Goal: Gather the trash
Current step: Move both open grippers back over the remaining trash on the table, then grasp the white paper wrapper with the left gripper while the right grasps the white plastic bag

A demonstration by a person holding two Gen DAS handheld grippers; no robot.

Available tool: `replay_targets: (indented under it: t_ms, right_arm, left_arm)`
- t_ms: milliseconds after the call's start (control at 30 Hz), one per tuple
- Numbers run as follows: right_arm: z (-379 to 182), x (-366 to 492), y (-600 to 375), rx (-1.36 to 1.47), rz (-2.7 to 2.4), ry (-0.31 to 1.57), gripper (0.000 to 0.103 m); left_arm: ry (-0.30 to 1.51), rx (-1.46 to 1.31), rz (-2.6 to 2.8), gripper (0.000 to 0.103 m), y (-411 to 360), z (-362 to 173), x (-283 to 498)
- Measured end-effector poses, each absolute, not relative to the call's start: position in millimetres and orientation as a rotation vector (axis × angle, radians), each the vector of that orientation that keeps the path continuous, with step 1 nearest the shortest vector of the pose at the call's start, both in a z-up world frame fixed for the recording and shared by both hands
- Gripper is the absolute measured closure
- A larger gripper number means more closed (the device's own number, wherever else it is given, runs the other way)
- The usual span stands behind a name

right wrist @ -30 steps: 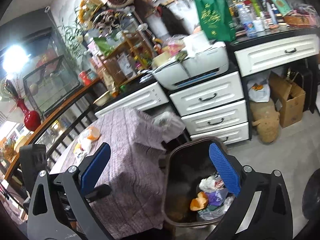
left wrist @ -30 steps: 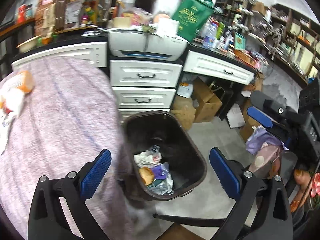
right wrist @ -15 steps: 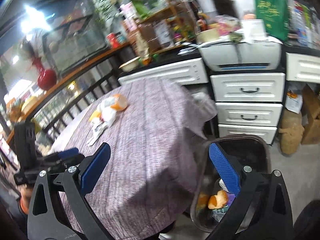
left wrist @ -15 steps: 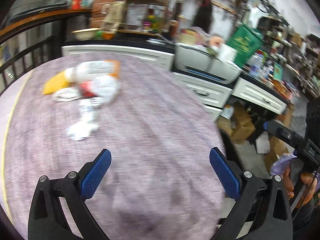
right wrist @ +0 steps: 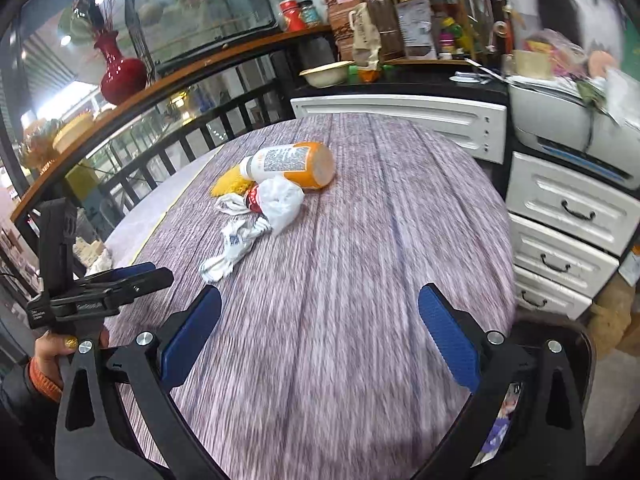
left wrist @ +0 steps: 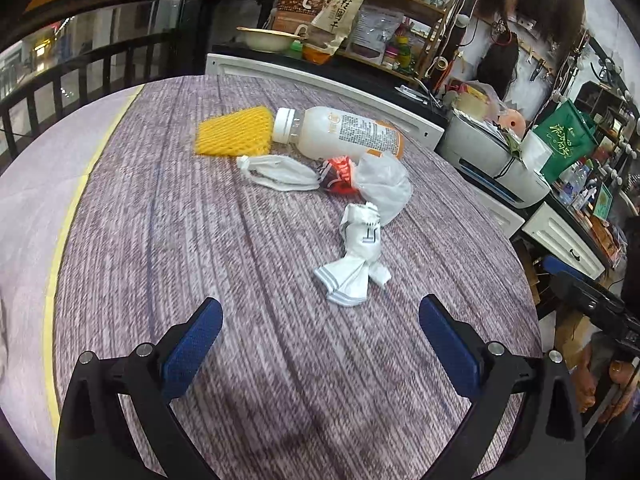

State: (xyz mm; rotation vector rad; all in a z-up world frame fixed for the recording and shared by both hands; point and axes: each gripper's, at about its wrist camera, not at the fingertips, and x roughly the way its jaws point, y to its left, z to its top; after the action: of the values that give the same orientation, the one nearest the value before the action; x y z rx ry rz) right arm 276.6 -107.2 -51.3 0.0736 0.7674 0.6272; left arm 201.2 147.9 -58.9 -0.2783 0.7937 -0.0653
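Note:
A heap of trash lies on the round table [left wrist: 240,264] with its purple-grey cloth. In it are a white and orange plastic bottle [left wrist: 340,132] [right wrist: 292,162] on its side, a yellow foam net [left wrist: 232,132] [right wrist: 230,184], a white mask-like scrap [left wrist: 280,172], a red wrapper [left wrist: 338,174], a clear plastic bag [left wrist: 384,186] [right wrist: 282,200] and a crumpled white wrapper [left wrist: 358,256] [right wrist: 236,246]. My left gripper [left wrist: 320,344] is open above the cloth, short of the white wrapper. My right gripper [right wrist: 320,338] is open too, over the table's near part. The dark trash bin [right wrist: 580,344] shows at the lower right.
White drawers [right wrist: 568,216] and a printer [right wrist: 572,136] stand right of the table. A cluttered counter with a bowl [left wrist: 264,38] runs behind it, and a black railing [right wrist: 192,132] on the left. A hand [right wrist: 60,350] holds the left gripper's handle.
Both grippers have swung away from the trash bin and now face the table and the trash heap. Both have stayed open and empty.

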Motion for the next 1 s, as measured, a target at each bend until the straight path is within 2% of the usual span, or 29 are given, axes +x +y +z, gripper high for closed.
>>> replay_targets:
  t_ms: [167, 300, 333, 400, 467, 500, 533, 833, 1000]
  right_arm:
    - [-50.0, 301.2, -88.1, 0.051, 0.600, 0.764, 0.006]
    - [-52.0, 309.2, -86.1, 0.043, 0.592, 0.767, 0.006]
    - [-52.5, 310.6, -85.4, 0.039, 0.591, 0.764, 0.006]
    - [-53.1, 313.7, -85.5, 0.030, 0.589, 0.760, 0.006]
    - [-53.6, 316.3, -83.3, 0.026, 0.588, 0.762, 0.006]
    - [-53.7, 319.5, -81.5, 0.025, 0.596, 0.766, 0.006]
    - [-53.6, 320.4, -79.5, 0.024, 0.604, 0.768, 0.006]
    - [-65.5, 353.4, -22.0, -0.044, 0.708, 0.819, 0.006]
    - [-75.5, 375.5, 14.7, -0.114, 0.732, 0.854, 0.014]
  left_arm:
    - [0.837, -0.156, -0.097, 0.006, 125.2, -60.4, 232.0]
    - [0.888, -0.169, -0.132, 0.008, 117.2, -67.3, 261.1]
    - [0.890, -0.161, -0.130, 0.012, 116.1, -68.5, 266.3]
    - [0.895, -0.134, -0.116, 0.023, 113.3, -72.7, 275.9]
    - [0.890, -0.108, -0.110, 0.054, 112.4, -76.2, 281.0]
    - [0.890, -0.096, -0.109, 0.066, 111.9, -75.9, 281.1]
    - [0.891, -0.089, -0.112, 0.074, 112.6, -75.3, 280.0]
    - [0.842, -0.158, -0.110, 0.074, 145.1, -60.1, 250.8]
    - [0.815, -0.255, -0.108, 0.074, 162.6, -59.1, 244.7]
